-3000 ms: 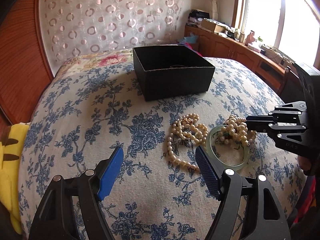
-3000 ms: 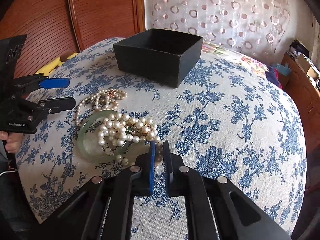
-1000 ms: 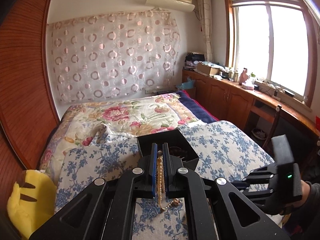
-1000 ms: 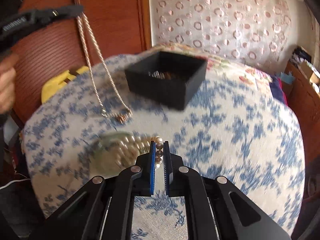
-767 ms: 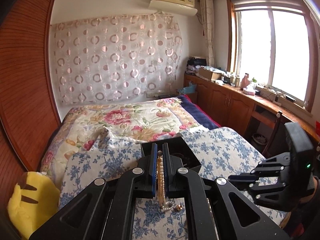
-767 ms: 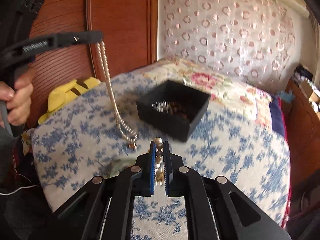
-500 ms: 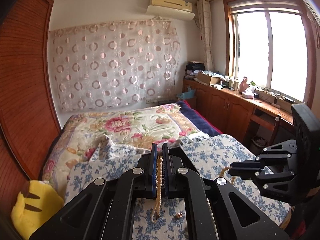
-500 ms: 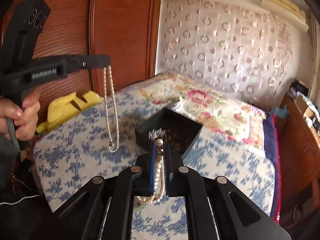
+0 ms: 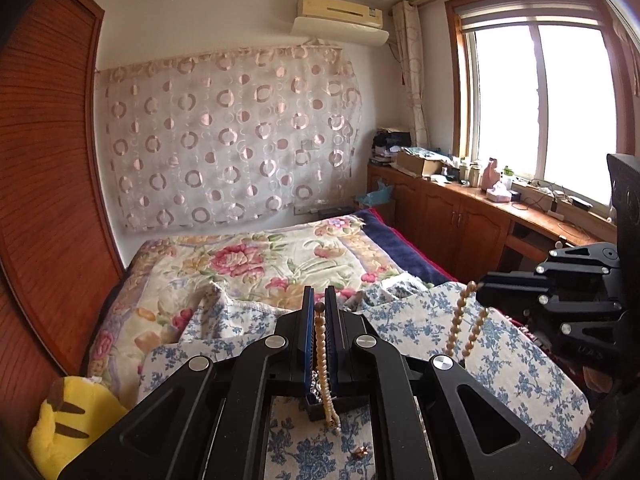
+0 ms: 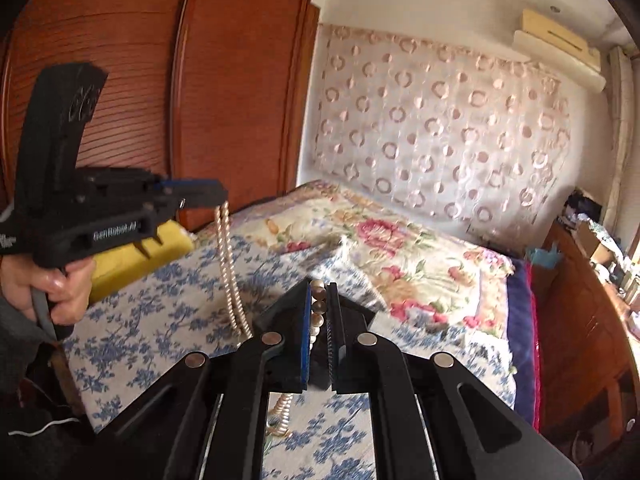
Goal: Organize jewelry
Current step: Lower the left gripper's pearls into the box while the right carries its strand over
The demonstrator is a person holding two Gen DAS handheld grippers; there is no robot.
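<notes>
Two bead strands hang in mid-air above a bed (image 9: 532,376) spread with a blue-flowered cloth as a person sorts jewelry. The left gripper (image 9: 319,304) is pressed together on a fine pearl necklace (image 9: 326,368), which drops straight down between its arms toward the corner of a black box (image 9: 320,407) glimpsed directly beneath; in the right wrist view the same necklace (image 10: 230,276) dangles from that gripper (image 10: 218,196) as a long doubled loop. The right gripper (image 10: 319,294) pinches a strand of larger beads (image 10: 316,312), whose lower end trails down to the cloth below, and from the left wrist view that strand (image 9: 460,332) hangs off its tip over the right side of the bed. The step in hand looks to be lowering each strand into the box, and doing it well likely means centring the hanging end over the opening, letting any swing settle, descending until the loop coils on the bottom, and only then releasing, one strand at a time so they do not tangle. A small gold piece (image 9: 362,453) lies loose on the cloth near the box. The left gripper's side reads "GenRobot.AI"; nothing else can be read clearly.
</notes>
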